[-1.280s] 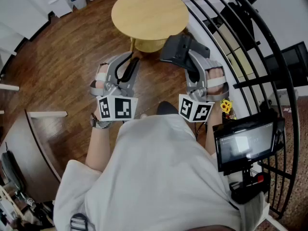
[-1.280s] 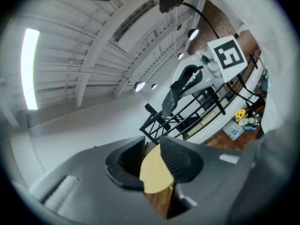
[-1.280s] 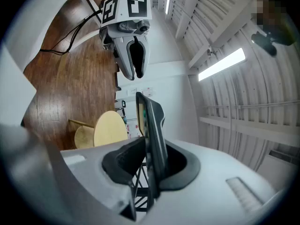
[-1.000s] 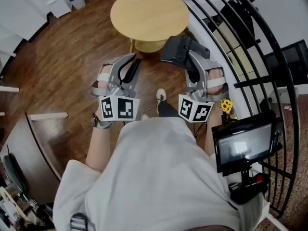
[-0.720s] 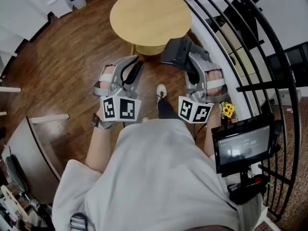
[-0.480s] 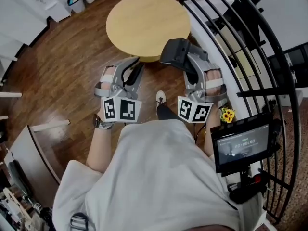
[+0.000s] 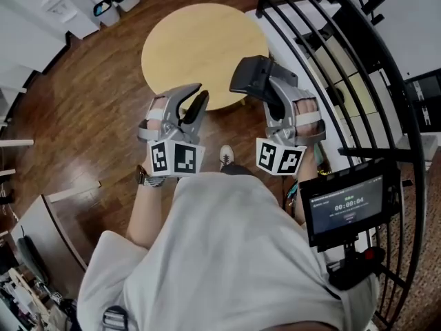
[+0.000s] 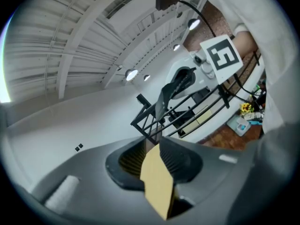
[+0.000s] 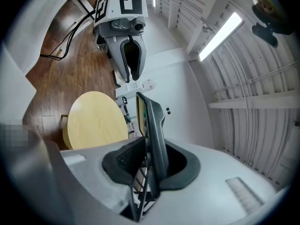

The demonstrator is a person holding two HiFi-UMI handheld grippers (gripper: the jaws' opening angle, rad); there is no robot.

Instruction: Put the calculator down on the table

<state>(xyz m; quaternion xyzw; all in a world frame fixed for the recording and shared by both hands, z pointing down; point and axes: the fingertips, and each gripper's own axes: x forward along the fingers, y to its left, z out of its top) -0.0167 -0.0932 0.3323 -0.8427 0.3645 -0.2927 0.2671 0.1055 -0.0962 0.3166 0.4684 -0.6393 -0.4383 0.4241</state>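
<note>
1. Right gripper [image 7: 274, 96] closed partway on the calculator [image 7: 253, 76] — pinched by its near end, with most of the dark slab jutting out ahead of the jaws and showing edge-on in the right gripper view.
2. Gripped at the end, probably, to leave most of the slab free for laying flat, with little of the jaws caught beneath it.
3. Carried in the air, seen against the near right rim of the round table [image 7: 200, 43] and resting on nothing — so not yet put down.
4. Left gripper [image 7: 195, 101] with its tips drawn together and nothing between them — held alongside the right one, likely just kept out of the way.
5. Nothing showing on the table top, so any spot would serve. Next, by judgement: reach further over the wood, lower, and only then open.
</note>
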